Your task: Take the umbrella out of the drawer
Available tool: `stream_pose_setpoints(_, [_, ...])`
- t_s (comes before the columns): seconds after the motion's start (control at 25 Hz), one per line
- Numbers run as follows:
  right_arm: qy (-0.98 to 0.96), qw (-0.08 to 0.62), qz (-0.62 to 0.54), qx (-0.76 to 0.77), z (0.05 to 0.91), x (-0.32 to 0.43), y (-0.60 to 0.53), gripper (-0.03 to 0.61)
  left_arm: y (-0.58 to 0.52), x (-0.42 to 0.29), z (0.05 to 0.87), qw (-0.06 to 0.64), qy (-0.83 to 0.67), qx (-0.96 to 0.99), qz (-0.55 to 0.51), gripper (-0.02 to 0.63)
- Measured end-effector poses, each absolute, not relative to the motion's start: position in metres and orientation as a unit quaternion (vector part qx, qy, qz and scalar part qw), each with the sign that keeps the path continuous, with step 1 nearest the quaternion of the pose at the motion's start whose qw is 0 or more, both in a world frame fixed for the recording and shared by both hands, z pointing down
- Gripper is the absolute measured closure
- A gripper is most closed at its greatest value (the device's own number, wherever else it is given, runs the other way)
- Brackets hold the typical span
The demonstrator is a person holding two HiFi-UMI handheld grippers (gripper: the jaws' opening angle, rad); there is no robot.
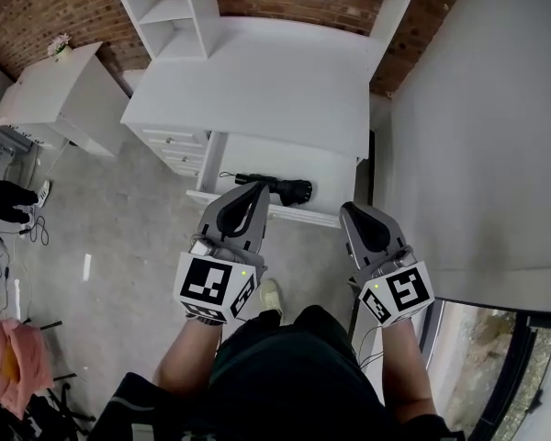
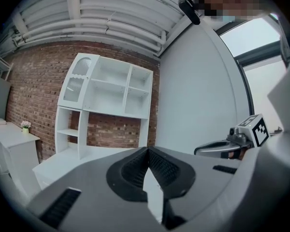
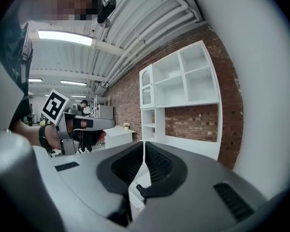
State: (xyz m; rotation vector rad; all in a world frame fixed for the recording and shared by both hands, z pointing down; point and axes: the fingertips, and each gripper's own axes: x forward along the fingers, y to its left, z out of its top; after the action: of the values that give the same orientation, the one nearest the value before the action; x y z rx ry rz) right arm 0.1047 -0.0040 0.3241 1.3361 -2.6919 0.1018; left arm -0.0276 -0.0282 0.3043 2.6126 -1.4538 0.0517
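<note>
No legible word, brand name, numeral or sign appeared in any view. The only printed graphics were square black-and-white coded markers, blocky patterns that carried no letters or digits. One set stood on the left marker cube at the rear of the left hand-held gripper, and another on the right marker cube of the right hand-held gripper. Each cube also showed in the opposite gripper view, again as pattern only.
</note>
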Motion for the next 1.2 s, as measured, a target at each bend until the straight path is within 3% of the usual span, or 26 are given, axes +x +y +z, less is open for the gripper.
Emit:
stream_pose_setpoints(0.6, [-0.93,0.16,0.039,0.329,0.403,0.089,-0.122,0.571,-0.121,-0.027,0.355,0.115,-0.554,0.824,0.038,0.607])
stream_pose_setpoints(1.0, [-0.948,0.254,0.061,0.179,0.519,0.059,-0.175,0.57,-0.167,-0.039,0.41,0.148,-0.624,0.764,0.072,0.607])
stream_pose_setpoints(1.2, [-0.946,0.289,0.067,0.135,0.571,0.051,-0.189,0.513,-0.183,-0.041,0.45,0.171,-0.645,0.74,0.084,0.607])
